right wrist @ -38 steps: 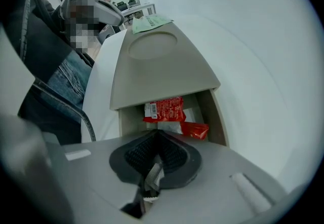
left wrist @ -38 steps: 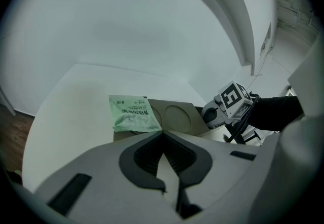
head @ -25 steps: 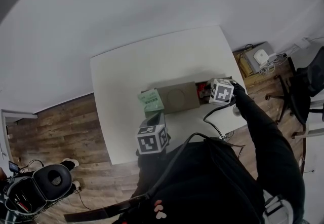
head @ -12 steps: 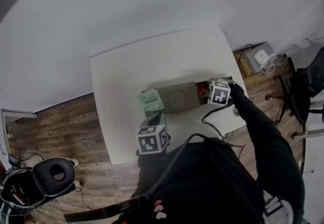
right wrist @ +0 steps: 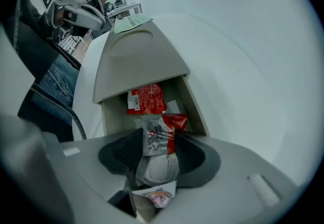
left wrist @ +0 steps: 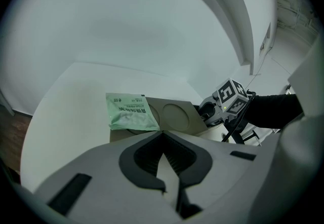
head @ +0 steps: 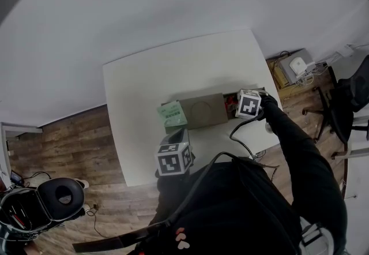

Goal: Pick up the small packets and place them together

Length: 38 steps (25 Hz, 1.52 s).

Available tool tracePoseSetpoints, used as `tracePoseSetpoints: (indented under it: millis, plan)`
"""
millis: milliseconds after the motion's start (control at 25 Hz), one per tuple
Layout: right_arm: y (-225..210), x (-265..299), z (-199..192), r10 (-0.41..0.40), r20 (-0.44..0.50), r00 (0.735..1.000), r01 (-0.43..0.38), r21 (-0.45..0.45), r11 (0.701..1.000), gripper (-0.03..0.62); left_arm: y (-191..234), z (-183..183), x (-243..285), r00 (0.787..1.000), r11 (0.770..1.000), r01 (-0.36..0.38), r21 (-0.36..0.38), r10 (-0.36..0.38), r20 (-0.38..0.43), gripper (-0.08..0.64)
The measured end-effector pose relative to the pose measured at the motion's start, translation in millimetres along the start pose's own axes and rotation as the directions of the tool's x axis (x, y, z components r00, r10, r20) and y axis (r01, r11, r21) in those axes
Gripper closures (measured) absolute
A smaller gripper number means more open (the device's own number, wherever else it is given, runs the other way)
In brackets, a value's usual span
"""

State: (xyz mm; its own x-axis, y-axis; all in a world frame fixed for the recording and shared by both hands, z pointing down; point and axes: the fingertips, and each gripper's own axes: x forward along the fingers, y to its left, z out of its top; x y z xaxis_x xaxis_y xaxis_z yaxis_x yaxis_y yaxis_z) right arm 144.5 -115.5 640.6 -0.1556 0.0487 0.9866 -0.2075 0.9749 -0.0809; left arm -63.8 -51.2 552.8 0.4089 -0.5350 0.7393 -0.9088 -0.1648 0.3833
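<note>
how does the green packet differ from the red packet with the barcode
The green packet is pale green with print along one edge; the red packet is bright red with a white barcode label. The green packet lies on top of the cardboard box, while the red packet lies inside its open end near other packets. Both are small flat packets.

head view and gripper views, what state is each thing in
left gripper: shut, empty
right gripper: open, fingers just been closing, silver packet between them
box: lid over most of it, one end open
green packet: lying on the box lid
red packet: lying in the open end
</note>
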Motion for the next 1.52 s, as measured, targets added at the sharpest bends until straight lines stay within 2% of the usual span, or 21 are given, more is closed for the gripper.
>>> tracePoseSetpoints:
  millis: [200, 240, 280, 440, 600, 720, 1040, 1320, 1520]
  plan:
    - [0, -1, 0, 0.008, -0.024, 1.000, -0.008, -0.007, 1.000, 0.408, 0, 4, -1, 1.000, 1.000, -0.004, -0.002, 0.004, 0.006, 0.561]
    - [0, -1, 0, 0.004, -0.026, 1.000, -0.004, -0.013, 1.000, 0.437, 1, 4, -1, 1.000, 1.000, -0.005, -0.003, 0.005, 0.007, 0.561]
    - [0, -1, 0, -0.003, -0.022, 1.000, 0.003, -0.018, 1.000, 0.538, 1, 4, -1, 1.000, 1.000, -0.006, -0.004, 0.006, 0.008, 0.560]
    - [-1, -1, -3, -0.003, 0.000, 1.000, 0.003, 0.008, 1.000, 0.541, 3, 4, -2, 1.000, 1.000, -0.007, -0.008, 0.008, 0.006, 0.560]
    - [-1, -3, 0, -0.005, -0.020, 1.000, 0.005, -0.029, 1.000, 0.548, 3, 6, -2, 1.000, 1.000, -0.009, -0.007, 0.009, 0.010, 0.561]
    - [2, -12, 2, -0.005, 0.007, 1.000, 0.005, -0.014, 1.000, 0.552, 4, 6, -3, 1.000, 1.000, -0.010, -0.008, 0.010, 0.013, 0.560]
    - [-3, -52, 3, -0.080, 0.057, 0.995, 0.081, -0.022, 0.996, 0.552, 1, 6, -3, 1.000, 1.000, -0.006, -0.003, 0.006, 0.014, 0.561]
    - [-3, -80, 49, -0.153, 0.164, 0.974, 0.169, -0.084, 0.982, 0.552, -2, 7, -5, 1.000, 1.000, -0.001, 0.003, 0.001, 0.023, 0.561]
    - [5, -83, 91, -0.149, 0.246, 0.958, 0.186, -0.133, 0.974, 0.551, -4, 7, -8, 0.999, 1.000, -0.004, -0.003, 0.004, 0.033, 0.561]
